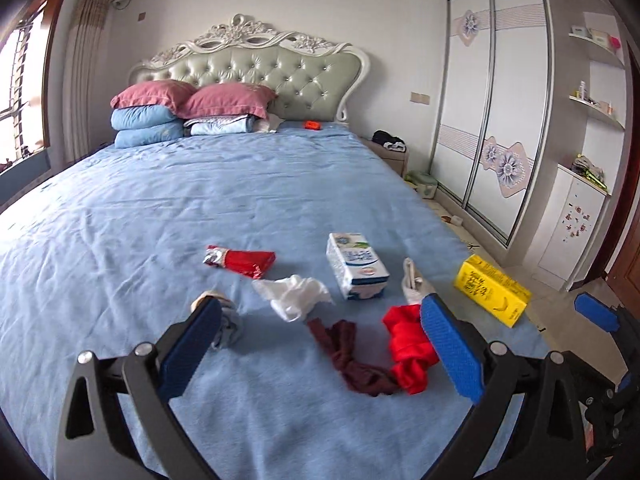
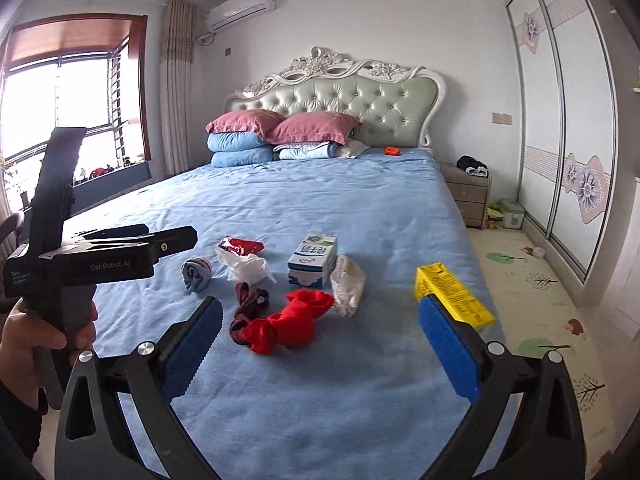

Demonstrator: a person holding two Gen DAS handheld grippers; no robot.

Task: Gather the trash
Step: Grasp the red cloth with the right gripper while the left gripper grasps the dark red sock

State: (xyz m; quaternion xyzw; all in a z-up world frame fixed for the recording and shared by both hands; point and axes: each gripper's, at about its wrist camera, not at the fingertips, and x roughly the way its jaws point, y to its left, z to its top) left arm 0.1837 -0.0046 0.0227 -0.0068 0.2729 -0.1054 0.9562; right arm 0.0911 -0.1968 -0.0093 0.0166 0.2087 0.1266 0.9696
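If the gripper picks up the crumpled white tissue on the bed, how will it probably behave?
The crumpled white tissue looks thin and loosely bunched, so it will probably be very light and crush flat between the pads. It seems floppy, so loose corners may hang down. Pushed, it would likely slide rather than roll.

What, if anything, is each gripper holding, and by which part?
Nothing: the left gripper and right gripper are both open and empty above the bed.

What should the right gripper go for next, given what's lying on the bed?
Probably ease the right gripper forward and right onto the yellow carton. Its jaws stand wide open with nothing between them, and the carton lies just beyond its right finger at the bed edge. It is plainly trash, unlike the red cloth beside it.
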